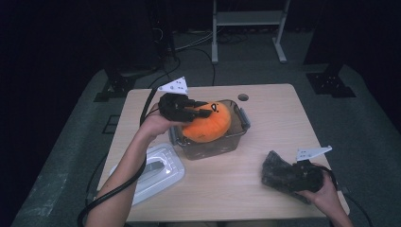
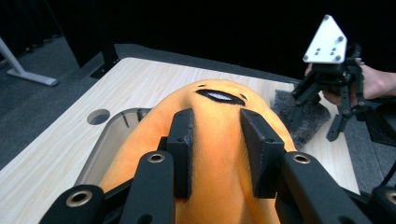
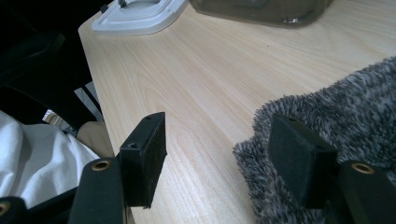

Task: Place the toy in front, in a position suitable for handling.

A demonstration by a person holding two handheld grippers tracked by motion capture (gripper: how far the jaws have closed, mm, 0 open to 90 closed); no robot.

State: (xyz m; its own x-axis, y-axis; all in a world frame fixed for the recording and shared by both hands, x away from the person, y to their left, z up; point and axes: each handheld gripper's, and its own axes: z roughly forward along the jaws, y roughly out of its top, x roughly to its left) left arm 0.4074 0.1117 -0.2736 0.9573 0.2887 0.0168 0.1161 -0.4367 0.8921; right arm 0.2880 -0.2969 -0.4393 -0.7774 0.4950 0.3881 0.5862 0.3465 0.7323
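An orange plush toy (image 1: 208, 124) with a dark mouth patch sits partly inside a clear plastic container (image 1: 213, 147) at the table's middle. My left gripper (image 1: 201, 109) is shut on the toy's top; in the left gripper view both pads (image 2: 182, 144) press into the orange plush (image 2: 219, 102) above the container (image 2: 112, 135). A grey fuzzy cloth (image 1: 276, 170) lies near the front right. My right gripper (image 1: 295, 177) stands open at its edge. In the right gripper view one pad (image 3: 299, 154) rests over the cloth (image 3: 336, 107) and the other hangs over bare wood.
The container's white lid (image 1: 156, 170) lies at the front left of the wooden table (image 1: 227, 189). A round cable hole (image 1: 243, 97) sits near the far edge. A metal stand's legs (image 1: 248, 47) are on the floor beyond.
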